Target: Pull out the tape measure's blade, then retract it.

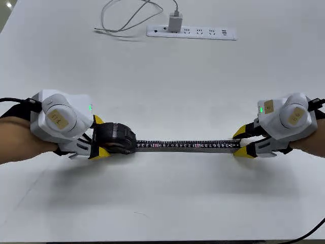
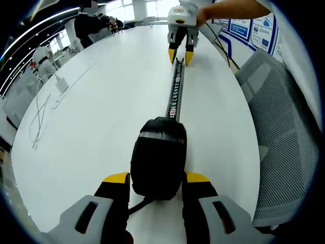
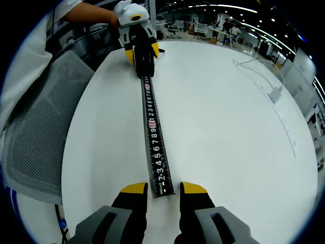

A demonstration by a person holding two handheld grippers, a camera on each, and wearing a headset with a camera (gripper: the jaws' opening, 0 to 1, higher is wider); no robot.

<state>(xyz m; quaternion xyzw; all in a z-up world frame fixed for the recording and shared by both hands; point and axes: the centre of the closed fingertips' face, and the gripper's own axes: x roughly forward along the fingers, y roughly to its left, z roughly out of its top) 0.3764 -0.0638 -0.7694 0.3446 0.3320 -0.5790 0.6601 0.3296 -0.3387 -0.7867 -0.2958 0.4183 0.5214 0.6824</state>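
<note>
1. The tape measure (image 1: 116,137) (image 2: 158,157) has a chunky black case with rounded corners and a dull, rubbery look. It lies on the table (image 1: 162,76) toward the near edge, on the person's left.
2. Its blade (image 1: 185,145) (image 3: 154,137) is drawn out, a thin dark strip lying straight and flat, parallel to the near edge. It carries white numerals and a few red marks, with a small hook at its tip.
3. The left hand-held gripper (image 1: 100,137) (image 2: 157,179) has its yellow-tipped jaws pressed against the two sides of the case.
4. The right hand-held gripper (image 1: 240,142) (image 3: 164,189) has its jaws narrowly apart, one on each side of the blade's tip. I cannot tell whether they press on the strip's edges.
5. Both tools have smooth white plastic shells, and each shows a small green light.
6. The table is white, smooth and matte, with a rounded end.
7. Near the far edge sits a long white power strip (image 1: 193,32) with a white plug-in charger (image 1: 175,23) and a looped pale cable (image 1: 127,18).
8. A grey mesh chair (image 2: 284,127) stands at the near edge.
</note>
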